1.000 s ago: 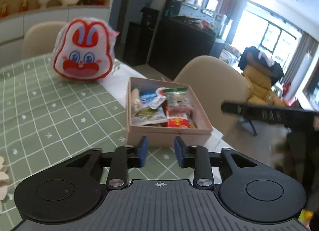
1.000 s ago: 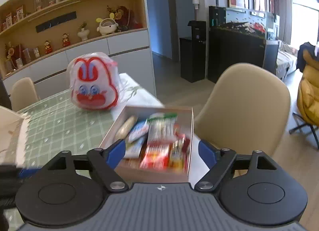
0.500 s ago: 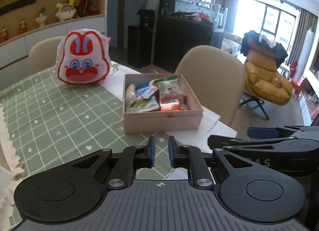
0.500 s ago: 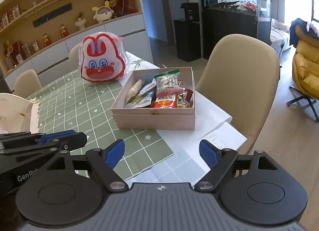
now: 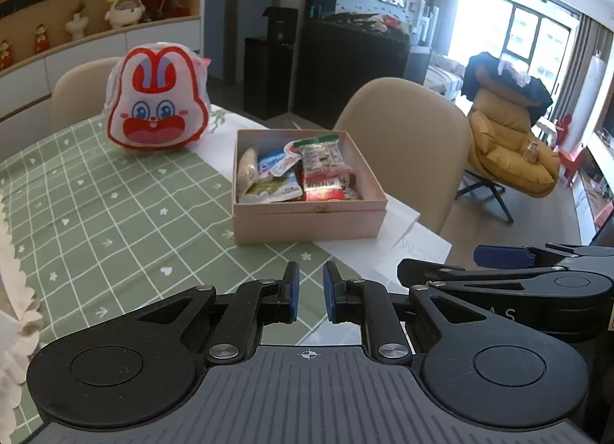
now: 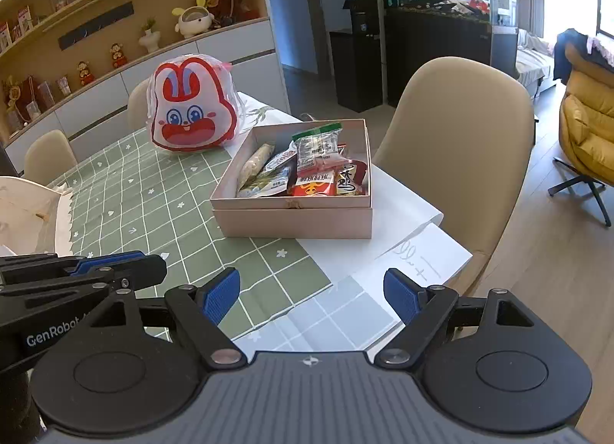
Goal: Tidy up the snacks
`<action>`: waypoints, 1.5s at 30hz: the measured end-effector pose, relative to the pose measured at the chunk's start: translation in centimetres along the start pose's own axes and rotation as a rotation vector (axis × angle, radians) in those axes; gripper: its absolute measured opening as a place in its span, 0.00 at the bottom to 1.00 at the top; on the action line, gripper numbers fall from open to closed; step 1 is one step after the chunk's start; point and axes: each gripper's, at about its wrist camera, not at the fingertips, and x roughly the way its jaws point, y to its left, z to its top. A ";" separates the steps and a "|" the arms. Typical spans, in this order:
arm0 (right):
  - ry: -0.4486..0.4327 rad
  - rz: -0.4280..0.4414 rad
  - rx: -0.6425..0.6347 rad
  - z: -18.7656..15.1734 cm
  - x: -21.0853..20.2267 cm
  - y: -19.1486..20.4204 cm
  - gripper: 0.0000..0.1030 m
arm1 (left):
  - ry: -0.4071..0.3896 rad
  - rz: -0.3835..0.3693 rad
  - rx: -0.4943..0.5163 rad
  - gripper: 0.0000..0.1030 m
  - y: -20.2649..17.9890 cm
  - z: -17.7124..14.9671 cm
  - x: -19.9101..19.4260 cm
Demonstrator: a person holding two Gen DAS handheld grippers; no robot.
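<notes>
Sitting on the counter, the snack-filled box is lying ahead of both grippers, a rabbit bag just beyond it and a chair beside it. The left gripper is hovering with fingers nearly together, empty; the right gripper is hovering with fingers wide apart.

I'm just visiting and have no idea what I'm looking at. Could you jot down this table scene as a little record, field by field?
Surface: table with green checked cloth
Container: pink box, lid off, standing on white paper
Contents: mixed snack packets, lying loosely overlapped
Behind box: rabbit-face bag, upright
Left gripper: narrow gap between its fingers, holding nothing
Right gripper: wide open, holding nothing
Both grippers: short of the box, touching no snack
Seating: beige chair beside the table
</notes>
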 end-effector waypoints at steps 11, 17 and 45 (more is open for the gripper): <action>0.012 -0.006 -0.004 -0.1 0.2 0.1 0.80 | 0.021 -0.010 -0.014 0.17 0.2 -0.2 0.2; 0.017 -0.009 -0.004 -0.1 0.3 0.1 0.80 | 0.029 -0.016 -0.021 0.17 0.3 -0.2 0.3; 0.021 -0.007 -0.003 -0.3 0.3 0.1 0.80 | 0.031 -0.024 -0.027 0.17 0.2 -0.6 0.2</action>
